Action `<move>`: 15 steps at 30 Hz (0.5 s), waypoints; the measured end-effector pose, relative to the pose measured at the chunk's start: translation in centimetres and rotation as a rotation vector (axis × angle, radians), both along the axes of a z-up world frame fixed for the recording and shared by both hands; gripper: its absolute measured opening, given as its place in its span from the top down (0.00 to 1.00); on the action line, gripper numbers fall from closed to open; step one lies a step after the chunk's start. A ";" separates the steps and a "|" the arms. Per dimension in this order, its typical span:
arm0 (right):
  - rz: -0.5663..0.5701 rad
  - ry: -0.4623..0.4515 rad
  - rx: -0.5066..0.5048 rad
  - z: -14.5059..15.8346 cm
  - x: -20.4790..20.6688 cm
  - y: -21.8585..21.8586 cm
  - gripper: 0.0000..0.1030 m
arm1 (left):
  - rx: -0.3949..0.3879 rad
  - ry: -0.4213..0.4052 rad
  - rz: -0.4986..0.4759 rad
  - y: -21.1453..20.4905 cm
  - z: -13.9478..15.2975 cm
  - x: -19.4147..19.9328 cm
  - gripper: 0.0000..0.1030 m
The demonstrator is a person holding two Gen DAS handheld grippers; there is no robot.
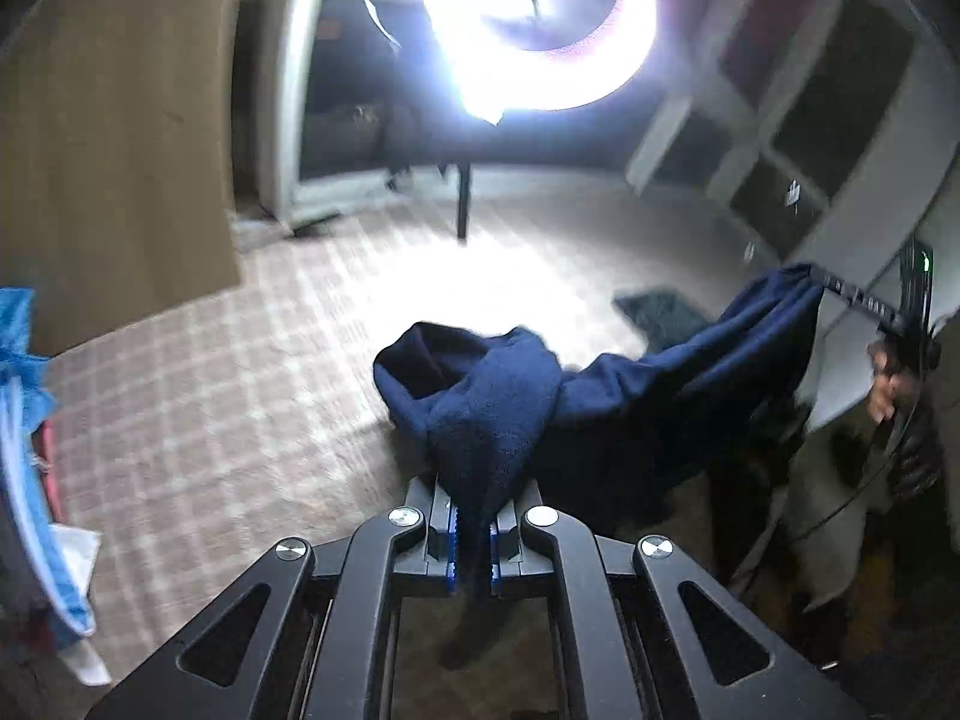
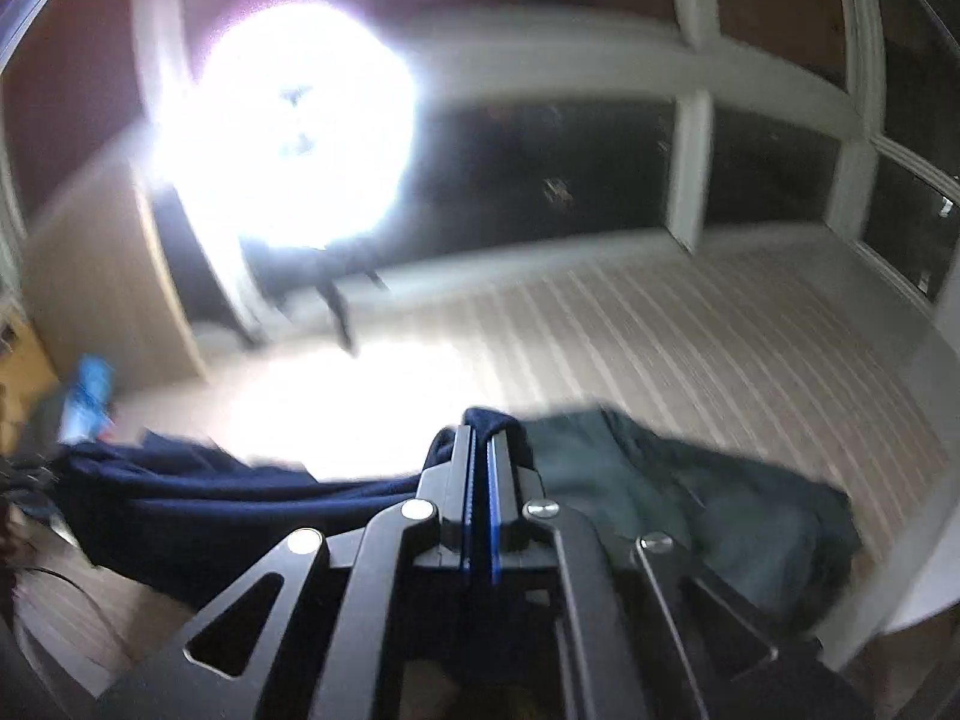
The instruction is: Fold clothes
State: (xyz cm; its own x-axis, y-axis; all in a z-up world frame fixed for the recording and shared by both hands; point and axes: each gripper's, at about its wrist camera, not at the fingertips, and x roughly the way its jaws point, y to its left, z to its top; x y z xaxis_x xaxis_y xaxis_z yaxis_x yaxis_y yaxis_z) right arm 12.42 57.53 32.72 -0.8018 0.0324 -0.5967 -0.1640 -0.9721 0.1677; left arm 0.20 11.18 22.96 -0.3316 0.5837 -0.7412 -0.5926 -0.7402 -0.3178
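We saw a navy blue garment (image 1: 492, 402) hanging in the air between our two grippers, above a checked bedcover (image 1: 198, 396). The cloth was bunched and twisted in its middle, and its lower part sagged down toward the cover. The left gripper (image 1: 474, 531) had its jaws closed almost fully, and a thick fold of the navy cloth was pinched between the blue pads, draping over the fingertips. The other end of the garment stretched to the right edge of the left wrist view, where the right gripper (image 1: 840, 291) held it, and a hand (image 1: 888, 378) was on that tool. In the right wrist view, the right gripper (image 2: 480, 444) also had its jaws pressed nearly together, with a thin edge of the navy blue garment (image 2: 198, 492) caught between them; the cloth ran away to the left from there.

Just beside the right gripper, on the bedcover (image 2: 690, 324), a dark green garment (image 2: 708, 510) lay crumpled. At the left border of the left wrist view we noticed a pile of clothes (image 1: 30, 420), light blue, white and reddish, partly cut by the frame. A very bright ring lamp (image 1: 540, 30) on a dark stand (image 1: 462, 198) shone from behind the bed and washed out part of the cover. White shelving (image 1: 810, 120) with dark compartments stood at the right. Both views were blurred.
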 end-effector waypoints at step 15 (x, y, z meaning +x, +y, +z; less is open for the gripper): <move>0.218 -0.673 -0.063 -18.9 -0.1 -9.1 0.95 | -0.311 -0.208 0.174 -8.8 -12.0 1.3 0.85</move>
